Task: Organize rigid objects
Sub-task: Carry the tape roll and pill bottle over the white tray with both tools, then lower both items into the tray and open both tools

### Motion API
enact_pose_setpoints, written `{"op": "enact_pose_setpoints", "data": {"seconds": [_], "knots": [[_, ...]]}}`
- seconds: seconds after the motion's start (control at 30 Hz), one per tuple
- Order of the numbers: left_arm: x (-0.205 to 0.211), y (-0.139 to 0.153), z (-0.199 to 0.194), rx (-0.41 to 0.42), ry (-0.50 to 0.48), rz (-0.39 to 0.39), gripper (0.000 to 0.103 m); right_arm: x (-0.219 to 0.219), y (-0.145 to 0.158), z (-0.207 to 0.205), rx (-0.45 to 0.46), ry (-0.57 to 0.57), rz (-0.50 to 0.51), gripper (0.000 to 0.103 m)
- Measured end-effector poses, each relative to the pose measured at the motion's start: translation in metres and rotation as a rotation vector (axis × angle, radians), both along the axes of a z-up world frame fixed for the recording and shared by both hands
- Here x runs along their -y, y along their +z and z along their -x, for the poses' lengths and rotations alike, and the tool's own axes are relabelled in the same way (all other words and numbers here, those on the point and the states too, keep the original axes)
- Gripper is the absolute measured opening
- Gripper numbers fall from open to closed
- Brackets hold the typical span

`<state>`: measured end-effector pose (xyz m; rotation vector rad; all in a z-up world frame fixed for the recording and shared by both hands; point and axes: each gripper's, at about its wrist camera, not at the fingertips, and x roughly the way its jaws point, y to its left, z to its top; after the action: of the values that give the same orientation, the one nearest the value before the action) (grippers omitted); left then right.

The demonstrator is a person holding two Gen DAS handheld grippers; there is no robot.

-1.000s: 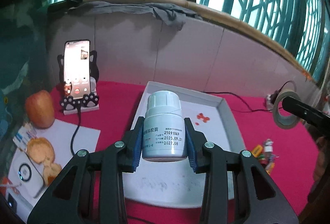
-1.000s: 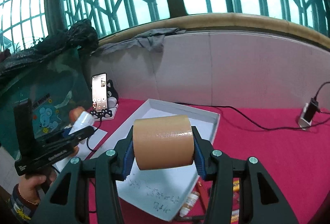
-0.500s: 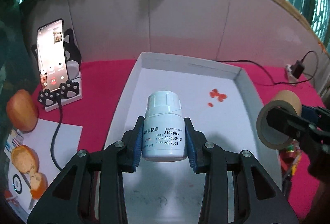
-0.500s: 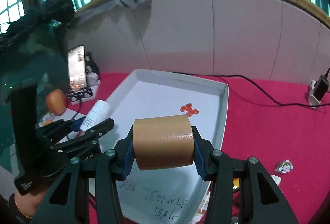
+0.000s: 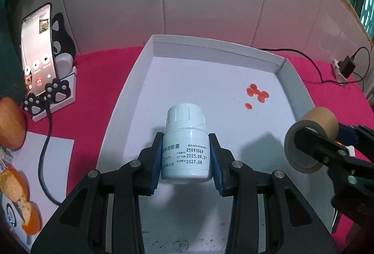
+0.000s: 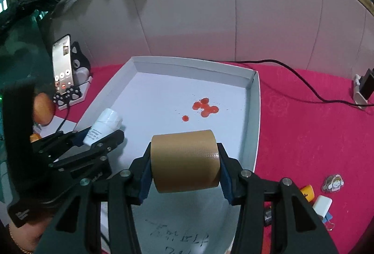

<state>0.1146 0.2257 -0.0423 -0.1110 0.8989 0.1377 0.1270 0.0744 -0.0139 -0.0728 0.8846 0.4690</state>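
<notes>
- Red cloth (image 6: 303,127) covers the table, with a pale wall panel (image 5: 210,1) standing behind it.
- White tray (image 5: 301,90) lies on the cloth, open side up; red spots (image 5: 257,94) mark its floor toward the far right, and scribbled writing shows at its near end.
- Left gripper (image 5: 186,160) hangs over the tray's middle, its 2 blue pads clamped on the sides of a white bottle (image 5: 185,151) — the cap points away from the camera and a printed date label faces up.
- Right gripper (image 6: 184,160) hangs over the tray's near right part, its pads pressed on the 2 flat ends of a brown tape roll (image 6: 184,160), axis lying across the jaws.
- Phone (image 5: 37,53) stands lit in a cat-paw stand (image 5: 58,95) left of the tray, a black cable running from it.
- An apple (image 5: 10,125) sits at the left edge, near the phone.
- Charger (image 6: 364,88) lies far right on the cloth — small items (image 6: 322,202) cluster near the tray's right corner.
</notes>
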Motion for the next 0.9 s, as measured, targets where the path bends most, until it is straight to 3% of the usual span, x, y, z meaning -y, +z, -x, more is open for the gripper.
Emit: {"op": "enact_pose_setpoints", "data": {"seconds": [0.17, 0.2, 0.23, 0.3, 0.37, 0.43, 0.53, 0.63, 0.9], "knots": [[-0.001, -0.004, -0.007, -0.015, 0.012, 0.02, 0.038, -0.002, -0.012, -0.006, -0.008, -0.015, 0.017, 0.05], [-0.002, -0.004, -0.008, -0.015, 0.017, 0.018, 0.042, -0.002, -0.013, -0.006, -0.011, -0.017, 0.017, 0.05], [-0.002, -0.004, -0.009, -0.014, 0.022, 0.016, 0.047, -0.001, -0.016, -0.007, -0.016, -0.018, 0.012, 0.05], [-0.002, -0.004, -0.011, -0.011, 0.025, 0.021, 0.074, -0.001, -0.016, -0.008, -0.013, -0.017, 0.003, 0.052], [-0.003, -0.001, -0.01, 0.005, 0.029, 0.034, 0.078, -0.002, -0.014, -0.007, 0.008, -0.025, 0.008, 0.062], [-0.008, 0.003, -0.006, 0.034, 0.04, 0.054, 0.079, 0.002, -0.009, -0.006, 0.044, -0.043, 0.003, 0.083], [-0.016, 0.012, 0.003, 0.076, 0.048, 0.103, 0.089, 0.01, 0.001, -0.002, 0.088, -0.062, -0.033, 0.103], [-0.019, 0.021, 0.015, 0.118, 0.058, 0.127, 0.102, 0.016, 0.013, 0.005, 0.129, -0.069, -0.062, 0.103], [-0.021, 0.051, 0.059, 0.244, 0.05, 0.145, 0.102, 0.037, 0.052, 0.037, 0.274, -0.066, -0.116, 0.103]]}}
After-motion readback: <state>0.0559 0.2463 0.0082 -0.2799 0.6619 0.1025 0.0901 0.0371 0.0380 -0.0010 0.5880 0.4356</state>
